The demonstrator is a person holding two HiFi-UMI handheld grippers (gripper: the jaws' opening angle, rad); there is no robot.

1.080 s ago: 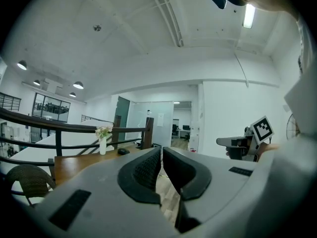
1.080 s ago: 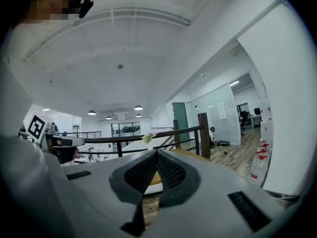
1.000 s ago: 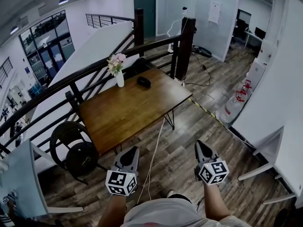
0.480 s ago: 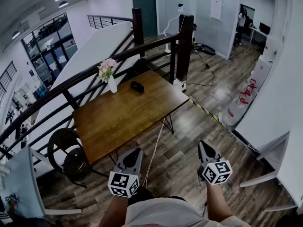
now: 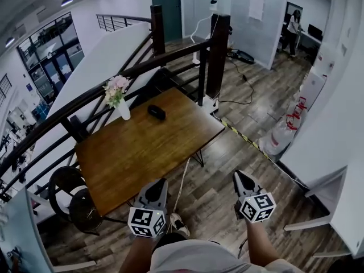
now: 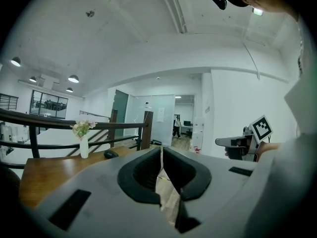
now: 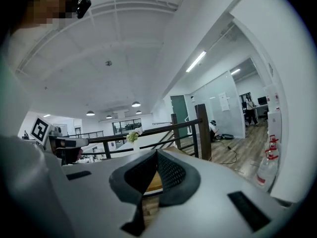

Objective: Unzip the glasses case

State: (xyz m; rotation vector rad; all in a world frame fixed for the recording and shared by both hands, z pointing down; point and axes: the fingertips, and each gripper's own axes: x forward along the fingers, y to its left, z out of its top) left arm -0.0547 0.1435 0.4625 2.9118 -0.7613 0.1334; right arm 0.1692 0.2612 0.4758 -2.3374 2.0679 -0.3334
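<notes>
The black glasses case (image 5: 156, 112) lies zipped at the far side of the wooden table (image 5: 142, 152), near a white vase of flowers (image 5: 116, 95). Both grippers are held low over the floor, short of the table's near edge and well away from the case. My left gripper (image 5: 158, 183) is shut and empty, and my right gripper (image 5: 241, 177) is shut and empty too. In the left gripper view the case (image 6: 111, 154) is a small dark shape on the table beyond the closed left gripper (image 6: 161, 151). The right gripper view shows the closed right gripper (image 7: 156, 153) and the flowers (image 7: 132, 137).
A black railing (image 5: 85, 98) with a thick post (image 5: 216, 56) runs behind the table. A black chair (image 5: 71, 195) stands at the table's left end. A white cable (image 5: 183, 178) hangs from the table. Water bottles (image 5: 281, 132) stand at the right by a white wall.
The person has stepped closer to the table, which now sits further left and lower in the head view. Both grippers stay shut, side by side.
</notes>
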